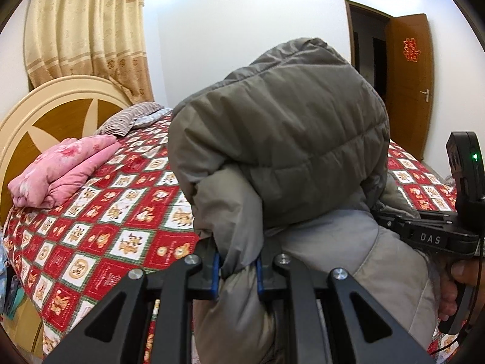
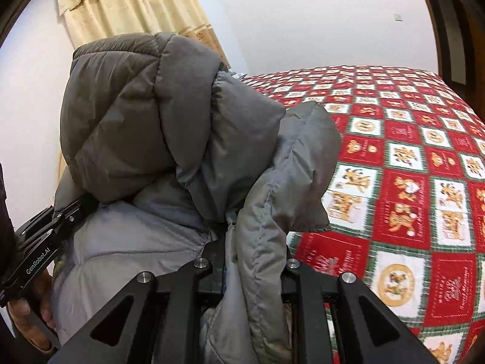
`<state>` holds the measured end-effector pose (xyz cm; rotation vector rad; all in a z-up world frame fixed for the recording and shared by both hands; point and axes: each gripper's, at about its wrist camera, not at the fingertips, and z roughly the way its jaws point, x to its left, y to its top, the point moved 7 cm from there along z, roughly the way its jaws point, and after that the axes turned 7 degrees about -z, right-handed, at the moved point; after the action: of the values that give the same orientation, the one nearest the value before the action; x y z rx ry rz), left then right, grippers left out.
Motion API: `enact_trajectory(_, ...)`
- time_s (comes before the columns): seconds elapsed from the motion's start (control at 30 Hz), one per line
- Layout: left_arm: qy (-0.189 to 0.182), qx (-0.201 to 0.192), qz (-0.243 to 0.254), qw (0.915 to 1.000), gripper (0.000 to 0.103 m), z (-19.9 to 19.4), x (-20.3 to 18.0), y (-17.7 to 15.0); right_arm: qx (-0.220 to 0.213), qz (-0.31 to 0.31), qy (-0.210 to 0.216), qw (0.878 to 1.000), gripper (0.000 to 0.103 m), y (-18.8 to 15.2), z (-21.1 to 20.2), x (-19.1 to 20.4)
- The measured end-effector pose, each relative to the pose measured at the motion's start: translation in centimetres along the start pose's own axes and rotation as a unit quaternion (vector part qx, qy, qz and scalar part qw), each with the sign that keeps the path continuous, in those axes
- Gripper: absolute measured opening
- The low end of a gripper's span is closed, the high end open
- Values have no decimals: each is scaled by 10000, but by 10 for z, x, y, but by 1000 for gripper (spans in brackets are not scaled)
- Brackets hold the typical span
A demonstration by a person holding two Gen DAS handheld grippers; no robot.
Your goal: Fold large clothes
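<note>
A large grey puffer jacket (image 1: 288,139) is held up above the bed, bunched and drooping over both grippers. My left gripper (image 1: 238,276) is shut on a fold of the jacket near its lower edge. My right gripper (image 2: 254,273) is shut on another fold of the same jacket (image 2: 145,121). The right gripper also shows at the right of the left wrist view (image 1: 430,236), pushed into the jacket. The left gripper shows at the lower left of the right wrist view (image 2: 45,242). The fingertips of both are hidden in fabric.
The bed carries a red checked cover with bear prints (image 1: 115,212) (image 2: 409,182). A folded pink quilt (image 1: 63,173) and a striped pillow (image 1: 130,118) lie by the headboard (image 1: 45,109). A beige curtain (image 1: 88,30) hangs behind. A brown door (image 1: 409,85) stands open at right.
</note>
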<state>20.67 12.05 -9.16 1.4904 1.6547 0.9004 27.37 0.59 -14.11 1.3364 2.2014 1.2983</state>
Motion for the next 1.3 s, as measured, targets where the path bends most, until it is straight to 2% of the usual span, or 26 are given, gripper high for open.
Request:
enact_trajectory(0.37, 262, -22, -263, 9993, 17, 6, 48, 1, 160, -236, 225, 9993, 16, 20, 38, 35)
enact_trajectory(0.77, 600, 183, -539, 9966, 17, 19, 101, -16, 488, -452, 480, 9966, 16, 18, 89, 71)
enact_trajectory(1.3, 706, 512, -654, 9940, 20, 49, 127, -43, 893, -532, 490, 9934, 16, 6, 131, 78)
